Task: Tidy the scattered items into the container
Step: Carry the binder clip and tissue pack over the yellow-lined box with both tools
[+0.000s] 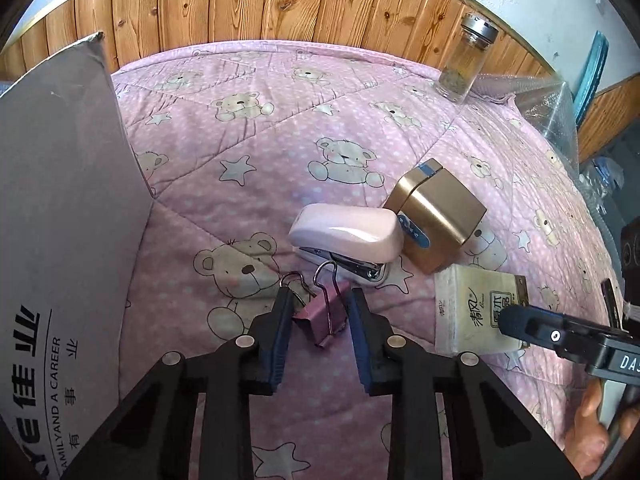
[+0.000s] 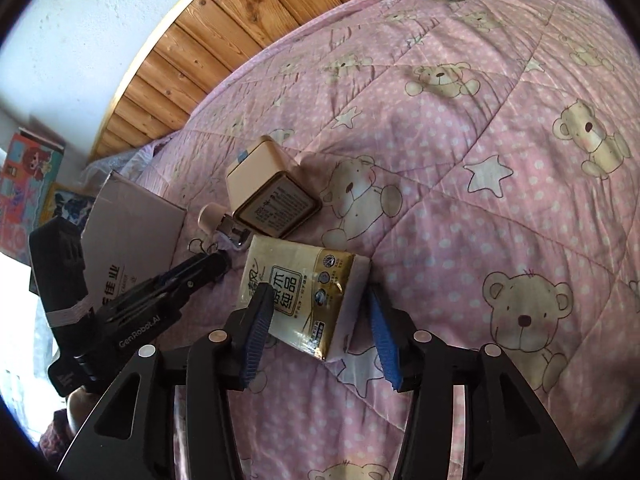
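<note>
- The left gripper has its two fingers partly open, one on each side of the pink binder clip. They sit close to the clip but do not look like they squeeze it yet.
- The binder clip lies on the pink bear quilt, just near of the pink stapler. Its wire handles point to the far side and its folded body points near and a bit right, so its long way runs near to far.
- The right gripper has its fingers wide, one on each side of the tissue pack. There is a gap on the right side, so it is not holding the pack yet.
- The tissue pack lies flat, just right of the clip and near of the gold tin. In the right wrist view its long way runs from far left to near right.
- To do this step well, I think each gripper should go down a little more, then close slowly on the short sides (the clip is thin and could slip out).
- The left fingers should grab the clip's body, not the thin wire loops.
- The cardboard box stands on the left, so that is most likely where things go.
- The glass jar stands far away on the right.
</note>
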A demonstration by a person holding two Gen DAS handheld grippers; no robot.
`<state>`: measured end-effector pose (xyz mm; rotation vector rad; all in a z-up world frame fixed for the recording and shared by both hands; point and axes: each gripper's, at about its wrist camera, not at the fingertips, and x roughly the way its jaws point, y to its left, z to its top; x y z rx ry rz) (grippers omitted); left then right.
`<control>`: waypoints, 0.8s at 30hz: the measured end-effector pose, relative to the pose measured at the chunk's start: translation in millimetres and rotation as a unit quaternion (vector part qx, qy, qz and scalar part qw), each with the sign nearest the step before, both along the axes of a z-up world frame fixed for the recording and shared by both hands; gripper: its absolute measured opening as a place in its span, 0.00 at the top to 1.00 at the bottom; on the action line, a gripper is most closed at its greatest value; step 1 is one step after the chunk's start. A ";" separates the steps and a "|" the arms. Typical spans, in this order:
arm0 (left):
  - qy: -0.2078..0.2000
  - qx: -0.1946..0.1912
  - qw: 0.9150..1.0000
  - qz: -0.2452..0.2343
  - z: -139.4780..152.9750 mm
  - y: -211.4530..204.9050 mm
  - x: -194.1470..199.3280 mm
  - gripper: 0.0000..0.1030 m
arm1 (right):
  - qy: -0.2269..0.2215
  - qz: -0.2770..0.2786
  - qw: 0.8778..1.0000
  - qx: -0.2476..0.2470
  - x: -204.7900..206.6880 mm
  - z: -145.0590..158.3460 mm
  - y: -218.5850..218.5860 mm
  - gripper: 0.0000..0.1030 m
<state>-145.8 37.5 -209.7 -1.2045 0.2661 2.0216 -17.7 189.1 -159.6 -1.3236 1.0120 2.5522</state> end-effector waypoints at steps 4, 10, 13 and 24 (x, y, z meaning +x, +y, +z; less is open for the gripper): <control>0.002 0.008 1.000 -0.001 3.8 -0.7 6.4 0.72 | -0.009 -0.018 1.000 -0.008 1.5 1.3 3.5 0.48; -0.001 0.019 1.000 -0.002 9.4 -1.8 15.2 0.72 | -0.017 -0.009 0.999 0.031 -13.1 1.6 -10.6 0.43; -0.011 0.026 1.000 0.003 11.8 -9.0 15.7 0.72 | -0.018 -0.003 0.999 0.034 -19.7 1.7 -12.2 0.41; -0.027 0.022 0.999 -0.004 0.2 -14.1 25.5 0.73 | 0.038 0.105 0.993 -0.049 -28.3 11.6 -50.8 0.63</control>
